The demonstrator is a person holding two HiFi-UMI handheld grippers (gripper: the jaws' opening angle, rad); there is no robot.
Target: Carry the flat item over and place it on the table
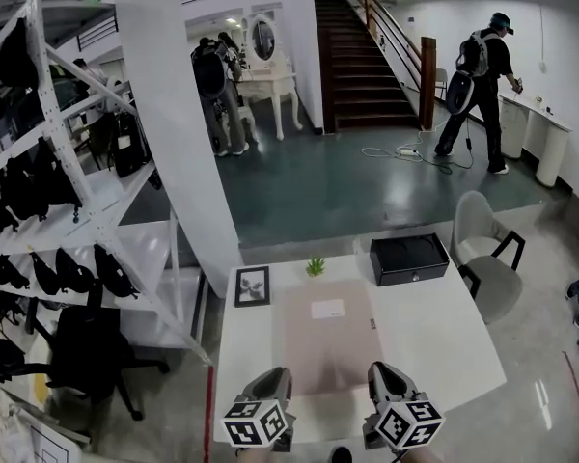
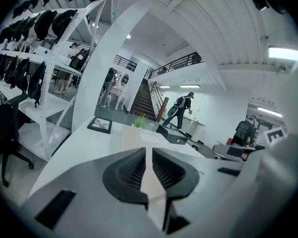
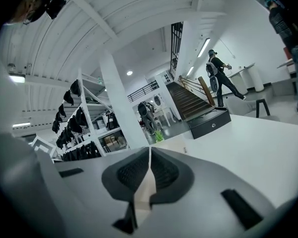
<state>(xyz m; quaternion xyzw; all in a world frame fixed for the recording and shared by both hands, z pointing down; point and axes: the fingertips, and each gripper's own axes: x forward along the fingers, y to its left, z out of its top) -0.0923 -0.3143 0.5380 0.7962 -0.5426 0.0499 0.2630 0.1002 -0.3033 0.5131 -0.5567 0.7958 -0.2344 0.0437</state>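
Observation:
A thin, pale beige flat mat [image 1: 326, 340] lies on the white table [image 1: 434, 336] and reaches to its near edge. A small white label [image 1: 328, 309] sits on the mat. My left gripper [image 1: 273, 382] is at the mat's near left edge and my right gripper [image 1: 386, 378] at its near right edge. In the left gripper view the left gripper [image 2: 149, 157] has its jaws pressed together on a beige sliver of the mat [image 2: 139, 139]. In the right gripper view the right gripper [image 3: 149, 157] is likewise shut on the mat [image 3: 171, 144].
At the table's far side stand a black box [image 1: 409, 258], a framed picture [image 1: 252, 285] and a small green plant [image 1: 316, 265]. A white chair [image 1: 487, 258] is at the right, a black office chair [image 1: 87, 350] and shelving with black bags [image 1: 39, 210] at the left. People stand far off.

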